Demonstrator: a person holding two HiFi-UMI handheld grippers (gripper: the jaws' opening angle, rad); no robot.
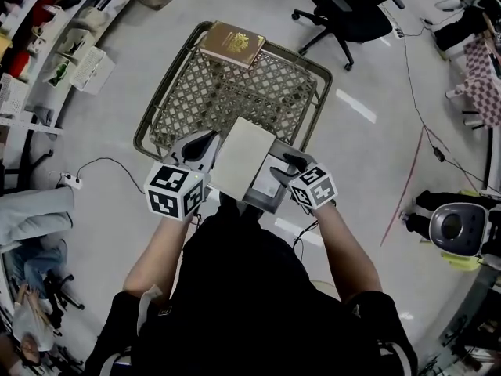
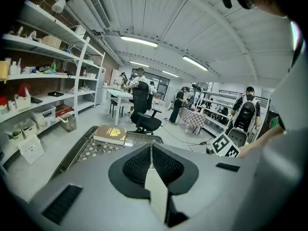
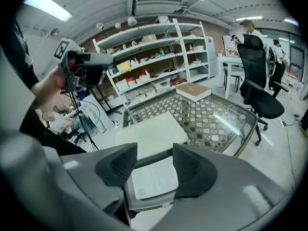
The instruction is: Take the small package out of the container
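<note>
A flat white package (image 1: pixel 243 157) hangs over the near edge of the wire-mesh basket (image 1: pixel 168 100). My left gripper (image 1: pixel 208 150) is shut on its left edge, and in the left gripper view the thin white edge (image 2: pixel 156 191) sits pinched between the closed jaws. A small grey package with a white label (image 1: pixel 266 182) lies just under the white one. My right gripper (image 1: pixel 283 169) is at its right side. In the right gripper view the grey package (image 3: pixel 154 179) lies between the spread jaws, and the pads do not press on it. The white package (image 3: pixel 151 134) shows beyond it.
A brown book (image 1: pixel 232 44) lies on the basket's far rim. A black office chair (image 1: pixel 344 10) stands behind the basket, with shelves (image 1: pixel 55 45) at the left. A cable and socket strip (image 1: pixel 72 180) lie on the floor. A grey round device (image 1: pixel 458 229) sits at the right.
</note>
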